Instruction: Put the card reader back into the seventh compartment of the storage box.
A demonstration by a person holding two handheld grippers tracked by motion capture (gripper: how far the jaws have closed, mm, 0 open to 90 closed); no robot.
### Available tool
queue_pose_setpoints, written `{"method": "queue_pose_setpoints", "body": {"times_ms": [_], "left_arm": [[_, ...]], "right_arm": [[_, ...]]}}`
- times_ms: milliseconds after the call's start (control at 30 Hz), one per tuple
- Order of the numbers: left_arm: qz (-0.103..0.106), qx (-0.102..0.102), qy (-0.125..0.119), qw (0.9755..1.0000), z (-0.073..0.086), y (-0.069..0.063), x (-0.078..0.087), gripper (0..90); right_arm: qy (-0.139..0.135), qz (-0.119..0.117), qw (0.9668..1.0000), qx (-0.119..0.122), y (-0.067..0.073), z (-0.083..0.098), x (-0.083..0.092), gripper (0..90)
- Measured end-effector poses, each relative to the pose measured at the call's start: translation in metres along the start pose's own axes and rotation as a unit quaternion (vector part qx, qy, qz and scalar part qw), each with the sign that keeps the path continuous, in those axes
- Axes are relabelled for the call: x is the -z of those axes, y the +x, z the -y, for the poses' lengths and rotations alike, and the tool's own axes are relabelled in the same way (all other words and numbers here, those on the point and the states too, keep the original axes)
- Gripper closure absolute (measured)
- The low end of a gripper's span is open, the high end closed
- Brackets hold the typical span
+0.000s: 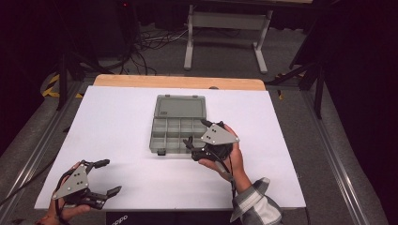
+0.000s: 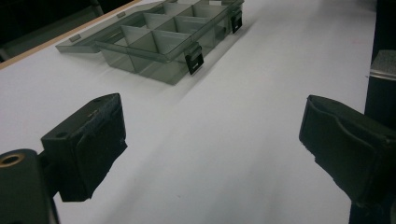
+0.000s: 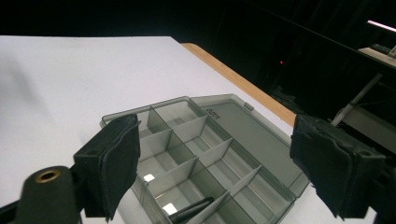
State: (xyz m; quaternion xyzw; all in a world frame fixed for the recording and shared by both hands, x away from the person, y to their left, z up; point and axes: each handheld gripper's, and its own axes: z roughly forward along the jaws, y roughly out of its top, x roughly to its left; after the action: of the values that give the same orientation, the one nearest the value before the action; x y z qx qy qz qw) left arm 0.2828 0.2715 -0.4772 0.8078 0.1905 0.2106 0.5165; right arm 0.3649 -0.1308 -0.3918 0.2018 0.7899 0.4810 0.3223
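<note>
A grey see-through compartment box (image 1: pixel 176 131) lies mid-table with its lid (image 1: pixel 180 106) folded flat on the far side. My right gripper (image 1: pixel 196 132) hovers over the box's near right corner, jaws open and nothing between them. In the right gripper view the right gripper (image 3: pixel 219 161) looks down into the box (image 3: pixel 205 140); a dark slim thing (image 3: pixel 189 211) lies in one near compartment, and I cannot tell what it is. My left gripper (image 1: pixel 111 176) rests open at the table's near left. In the left gripper view the left gripper (image 2: pixel 215 140) frames bare white sheet, with the box (image 2: pixel 159 42) far off.
A white sheet (image 1: pixel 117 122) covers the table, with a wooden edge (image 1: pixel 178 81) along the far side. Beyond it a white table frame (image 1: pixel 225 28) and cables (image 1: pixel 145 44) sit on the floor. Metal rails (image 1: pixel 33 154) run along both table sides.
</note>
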Motion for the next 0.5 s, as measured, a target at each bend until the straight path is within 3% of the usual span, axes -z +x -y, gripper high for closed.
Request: {"method": "queue_pose_setpoints", "body": {"times_ms": [500], "left_arm": [[0.001,-0.001,0.001,1.0000,0.000,0.000,0.000,7.8]], "right_arm": [[0.016,0.008,0.9998,0.005,0.000,0.008,0.018,17.4]]}}
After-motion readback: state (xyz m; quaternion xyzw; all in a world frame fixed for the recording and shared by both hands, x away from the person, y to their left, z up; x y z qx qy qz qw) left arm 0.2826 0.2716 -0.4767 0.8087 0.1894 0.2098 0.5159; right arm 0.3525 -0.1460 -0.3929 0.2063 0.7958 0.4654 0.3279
